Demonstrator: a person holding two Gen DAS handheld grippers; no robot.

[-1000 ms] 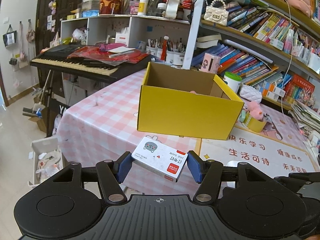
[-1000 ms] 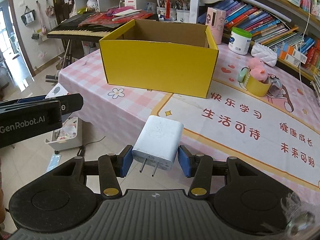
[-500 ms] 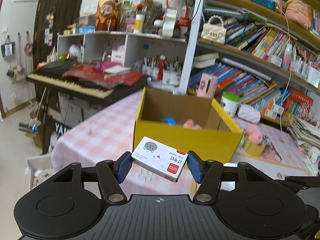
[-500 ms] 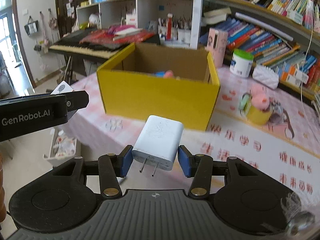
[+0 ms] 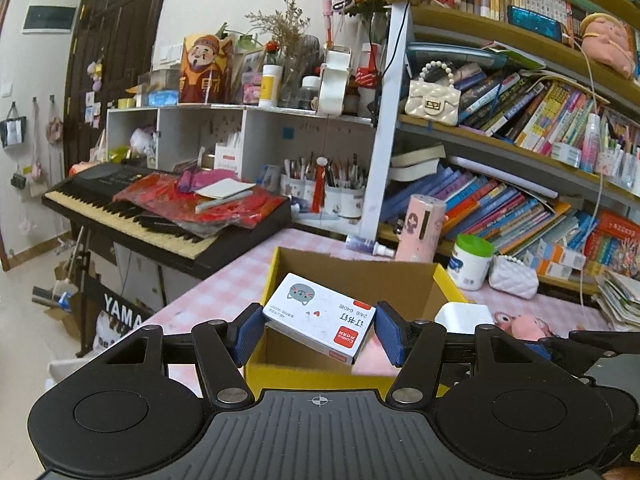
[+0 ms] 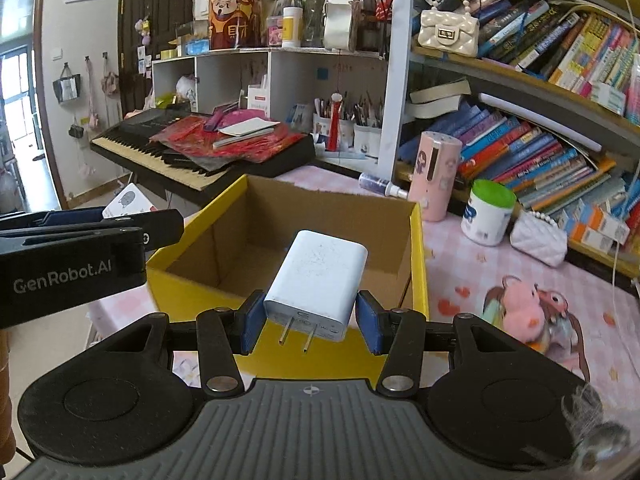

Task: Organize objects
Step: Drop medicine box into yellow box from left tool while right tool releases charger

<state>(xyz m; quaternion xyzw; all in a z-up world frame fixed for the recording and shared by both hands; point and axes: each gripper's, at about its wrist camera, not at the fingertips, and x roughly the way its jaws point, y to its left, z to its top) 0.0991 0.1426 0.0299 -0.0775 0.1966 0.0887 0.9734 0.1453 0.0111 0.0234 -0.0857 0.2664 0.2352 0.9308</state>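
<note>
Holding tight, the left gripper (image 5: 318,330) pinches a small staple pack (image 5: 320,322) right over the near edge of the yellow box (image 5: 320,374). The right gripper (image 6: 308,322) squeezes a white charger (image 6: 316,280), prongs pointing back at the camera, also just above the box's near wall (image 6: 316,354). Both things look ready to drop in. To do it well, move each one a bit farther over the brown inside (image 6: 240,248), go low, then let go softly, one at a time, so they do not bump. Behind the box, on the pink tabletop (image 6: 472,272), stand a pink tube (image 6: 438,174) and a green-lidded jar (image 6: 488,212); keep away from them.
</note>
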